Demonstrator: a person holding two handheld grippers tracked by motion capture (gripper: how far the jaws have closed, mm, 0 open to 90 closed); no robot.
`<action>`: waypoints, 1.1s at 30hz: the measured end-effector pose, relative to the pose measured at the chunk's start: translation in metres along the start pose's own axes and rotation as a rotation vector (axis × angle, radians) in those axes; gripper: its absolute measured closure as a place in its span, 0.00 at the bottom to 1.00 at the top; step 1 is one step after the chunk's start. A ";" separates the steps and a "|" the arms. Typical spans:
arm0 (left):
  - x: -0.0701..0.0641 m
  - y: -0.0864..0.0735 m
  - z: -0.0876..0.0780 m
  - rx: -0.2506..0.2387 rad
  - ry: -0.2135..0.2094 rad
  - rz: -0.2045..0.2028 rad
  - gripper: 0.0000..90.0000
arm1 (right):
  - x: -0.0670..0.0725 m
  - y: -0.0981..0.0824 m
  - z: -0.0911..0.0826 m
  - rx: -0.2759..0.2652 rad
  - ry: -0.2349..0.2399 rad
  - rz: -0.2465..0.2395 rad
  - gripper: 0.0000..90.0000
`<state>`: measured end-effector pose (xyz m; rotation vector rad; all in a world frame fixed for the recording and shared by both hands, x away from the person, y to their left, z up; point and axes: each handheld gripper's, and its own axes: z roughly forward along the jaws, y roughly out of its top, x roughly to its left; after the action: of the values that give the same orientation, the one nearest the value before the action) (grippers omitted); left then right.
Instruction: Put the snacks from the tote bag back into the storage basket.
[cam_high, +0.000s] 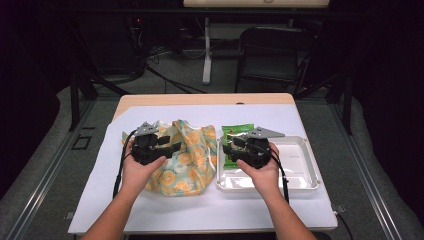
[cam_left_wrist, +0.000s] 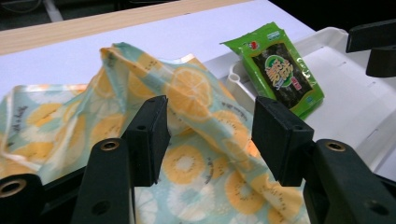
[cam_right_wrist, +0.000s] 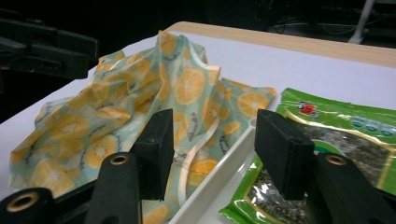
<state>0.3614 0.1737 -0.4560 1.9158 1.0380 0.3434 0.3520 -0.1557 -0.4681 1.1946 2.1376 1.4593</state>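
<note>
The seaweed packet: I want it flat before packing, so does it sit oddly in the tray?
Yes. The seaweed packet lies askew, propped on the white tray's left rim rather than flat inside. The citrus-print bag beside it lies crumpled.

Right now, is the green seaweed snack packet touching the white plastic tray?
Touching. In the left gripper view the green seaweed snack packet leans on the white plastic tray, its top propped over the rim.

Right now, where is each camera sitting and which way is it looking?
High view: above the person's side, looking down at the table; forearms, hands, both tools.
Left gripper view: on the left tool, facing the fruit-print bag; its open jaws.
Right gripper view: on the right tool, facing the tray edge; its open jaws.
Shared: bag, green snack packet.
</note>
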 end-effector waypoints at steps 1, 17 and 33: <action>0.001 -0.002 -0.002 -0.006 0.006 0.003 0.51 | 0.001 0.000 0.001 0.006 0.000 -0.007 0.53; 0.034 -0.050 -0.020 0.022 0.081 -0.024 0.52 | 0.022 -0.012 0.018 0.045 0.063 -0.105 0.63; 0.059 -0.092 -0.027 -0.001 0.106 -0.103 0.57 | 0.024 -0.024 0.030 0.067 0.072 -0.128 0.72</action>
<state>0.3325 0.2573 -0.5254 1.8514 1.2011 0.3897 0.3454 -0.1216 -0.4975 1.0200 2.2821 1.4058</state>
